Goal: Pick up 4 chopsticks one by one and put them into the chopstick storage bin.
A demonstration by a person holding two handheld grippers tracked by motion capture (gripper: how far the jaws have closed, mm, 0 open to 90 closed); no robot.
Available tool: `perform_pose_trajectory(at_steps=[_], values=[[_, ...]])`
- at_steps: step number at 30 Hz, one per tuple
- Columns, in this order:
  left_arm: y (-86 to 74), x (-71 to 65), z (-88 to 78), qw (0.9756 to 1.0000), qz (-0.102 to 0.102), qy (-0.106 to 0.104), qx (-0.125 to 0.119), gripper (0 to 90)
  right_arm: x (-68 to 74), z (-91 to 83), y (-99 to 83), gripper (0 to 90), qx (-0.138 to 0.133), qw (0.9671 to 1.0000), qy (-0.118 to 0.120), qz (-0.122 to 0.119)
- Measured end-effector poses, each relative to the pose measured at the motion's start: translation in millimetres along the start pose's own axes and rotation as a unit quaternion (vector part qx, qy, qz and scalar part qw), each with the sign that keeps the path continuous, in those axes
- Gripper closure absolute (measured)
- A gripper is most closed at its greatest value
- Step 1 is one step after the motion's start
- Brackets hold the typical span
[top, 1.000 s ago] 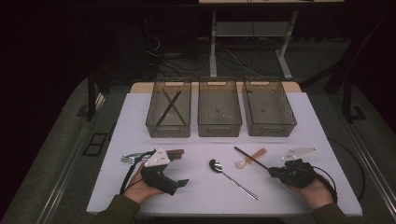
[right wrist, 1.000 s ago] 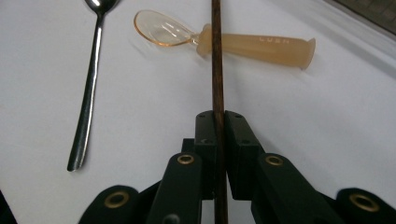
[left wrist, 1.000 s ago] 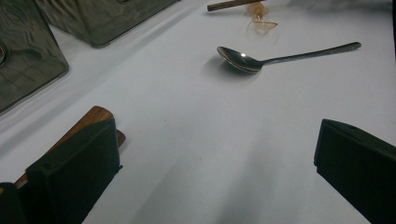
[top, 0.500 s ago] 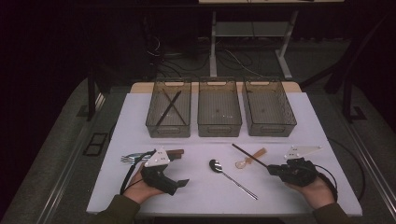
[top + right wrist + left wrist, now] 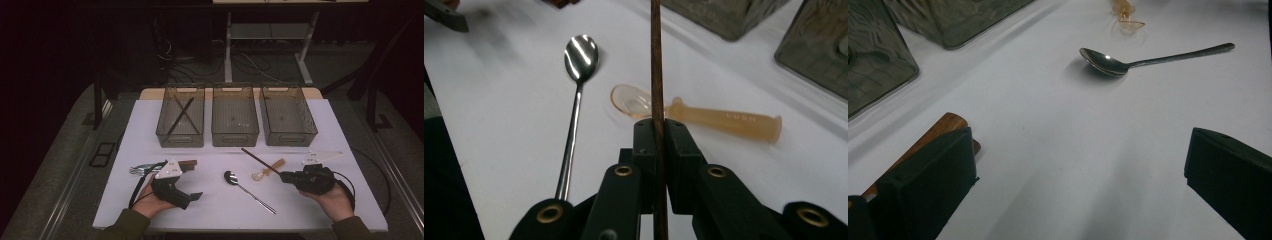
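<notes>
My right gripper (image 5: pixel 657 130) is shut on a thin dark brown chopstick (image 5: pixel 655 60), which runs straight out past the pads. In the high view that gripper (image 5: pixel 284 176) lies low at the table's right front, and the chopstick (image 5: pixel 255 156) points back and left. Just beyond it lie an orange plastic spoon (image 5: pixel 724 120) and a metal spoon (image 5: pixel 576 100). My left gripper (image 5: pixel 191 181) rests at the left front with its jaws wide open and nothing between them (image 5: pixel 1078 165). A wooden handle (image 5: pixel 943 127) lies beside its left jaw.
Three grey see-through bins stand in a row at the back; the left bin (image 5: pixel 165 136) holds two crossed chopsticks, and the middle bin (image 5: pixel 235 135) and right bin (image 5: pixel 290 135) look bare. Several utensils (image 5: pixel 142 169) lie at the left. The white table edge (image 5: pixel 240 229) runs near my hands.
My right gripper has shifted slightly left with the chopstick, whose far end now sits a little farther back. The left gripper has kept still.
</notes>
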State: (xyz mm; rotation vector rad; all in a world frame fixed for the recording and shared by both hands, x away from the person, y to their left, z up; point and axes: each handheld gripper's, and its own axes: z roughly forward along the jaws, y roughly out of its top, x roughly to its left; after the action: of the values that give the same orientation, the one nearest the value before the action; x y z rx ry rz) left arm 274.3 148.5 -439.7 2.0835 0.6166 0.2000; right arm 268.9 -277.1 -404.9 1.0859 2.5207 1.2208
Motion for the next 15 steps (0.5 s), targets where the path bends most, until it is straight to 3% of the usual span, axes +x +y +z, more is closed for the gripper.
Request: perform_pose_trajectory(at_steps=[15], values=[[-0.4,1.6,-0.8,1.0000,0.003,-0.005,-0.001,0.0,4.2,24.7,37.3,84.1,-0.017,0.9998,0.006,-0.006]])
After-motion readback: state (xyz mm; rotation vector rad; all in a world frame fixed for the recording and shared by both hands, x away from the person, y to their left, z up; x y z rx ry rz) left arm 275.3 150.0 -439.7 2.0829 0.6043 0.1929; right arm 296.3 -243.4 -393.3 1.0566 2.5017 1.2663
